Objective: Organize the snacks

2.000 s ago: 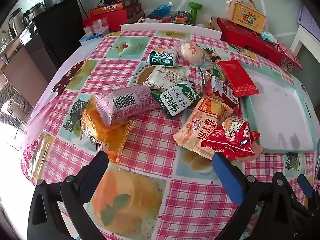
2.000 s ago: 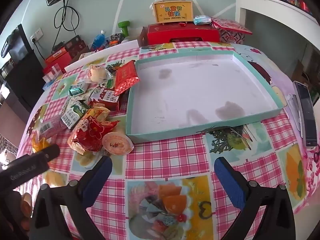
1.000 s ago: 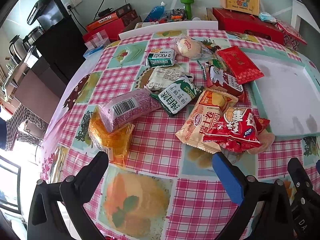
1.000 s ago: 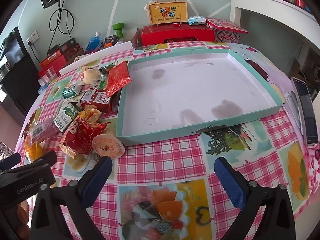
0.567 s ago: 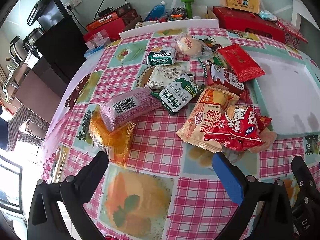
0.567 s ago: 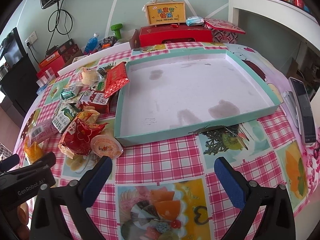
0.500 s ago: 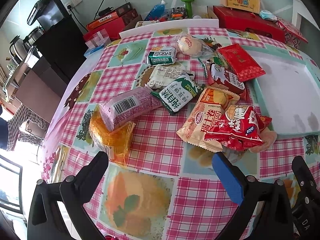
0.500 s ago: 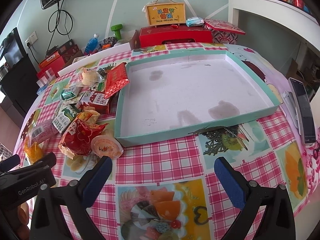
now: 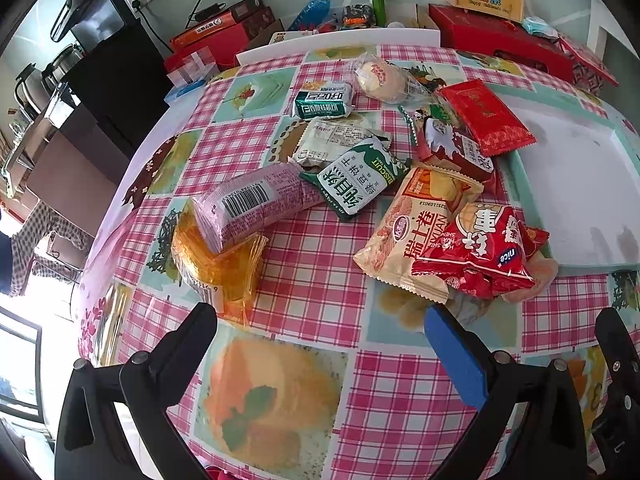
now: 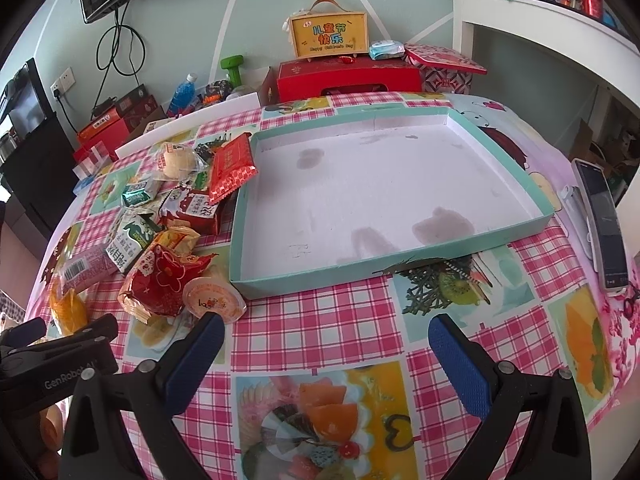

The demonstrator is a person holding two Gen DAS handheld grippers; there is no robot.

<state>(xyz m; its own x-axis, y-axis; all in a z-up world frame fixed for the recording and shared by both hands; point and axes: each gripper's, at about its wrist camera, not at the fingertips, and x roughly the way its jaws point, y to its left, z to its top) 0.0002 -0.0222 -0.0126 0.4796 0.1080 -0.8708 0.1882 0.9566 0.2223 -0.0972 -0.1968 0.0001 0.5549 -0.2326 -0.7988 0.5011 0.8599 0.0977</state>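
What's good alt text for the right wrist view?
An open right claw hovers above a pink checked tablecloth, facing a shallow teal tray with a bare white floor. A pile of snack packets lies left of the tray, a jelly cup nearest the claw.

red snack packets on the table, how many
3. A flat red foil packet leans on the tray's left rim, a dark red packet lies beneath it, and a bright red bag tops the near pile. Others may be hidden underneath.
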